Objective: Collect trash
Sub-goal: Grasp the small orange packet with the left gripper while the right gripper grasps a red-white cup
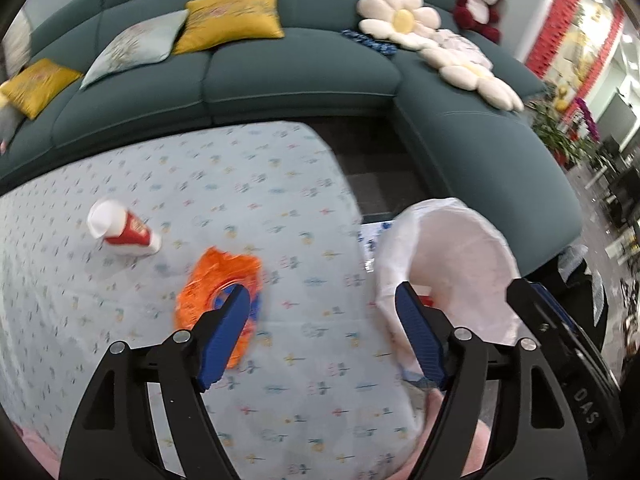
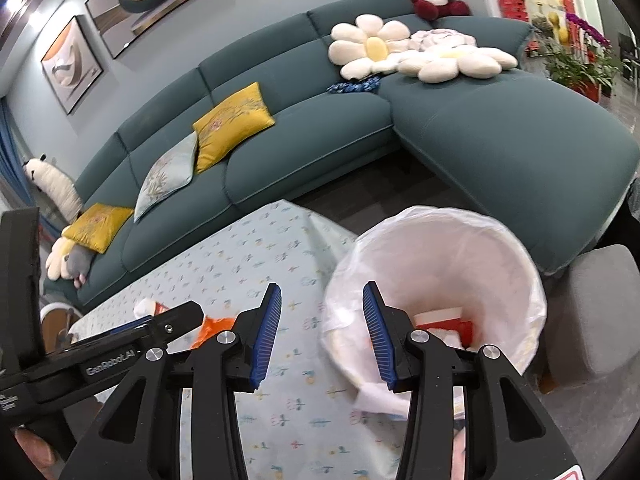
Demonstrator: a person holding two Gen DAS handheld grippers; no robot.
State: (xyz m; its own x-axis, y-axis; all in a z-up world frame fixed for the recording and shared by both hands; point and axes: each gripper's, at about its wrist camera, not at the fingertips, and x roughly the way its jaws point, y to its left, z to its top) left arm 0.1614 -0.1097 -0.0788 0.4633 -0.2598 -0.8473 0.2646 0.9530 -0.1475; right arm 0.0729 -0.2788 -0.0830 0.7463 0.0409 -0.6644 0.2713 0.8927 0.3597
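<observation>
A crumpled orange wrapper [image 1: 218, 284] lies on the patterned tablecloth [image 1: 200, 184], just ahead of my left gripper's left finger. A red and white paper cup [image 1: 122, 229] lies on its side further left. My left gripper [image 1: 324, 304] is open and empty above the table. A bin with a white liner [image 2: 436, 280] stands at the table's right edge and holds red and white trash [image 2: 444, 322]. My right gripper [image 2: 320, 300] is open and empty over the bin's near rim. The bin also shows in the left wrist view [image 1: 452, 264].
A teal corner sofa [image 1: 304, 68] with yellow cushions [image 1: 232, 18], flower cushions [image 1: 400, 16] and a red plush toy [image 1: 478, 0] stands behind the table. A grey stool [image 2: 592, 312] sits right of the bin. The left gripper's body [image 2: 100, 356] crosses the right wrist view.
</observation>
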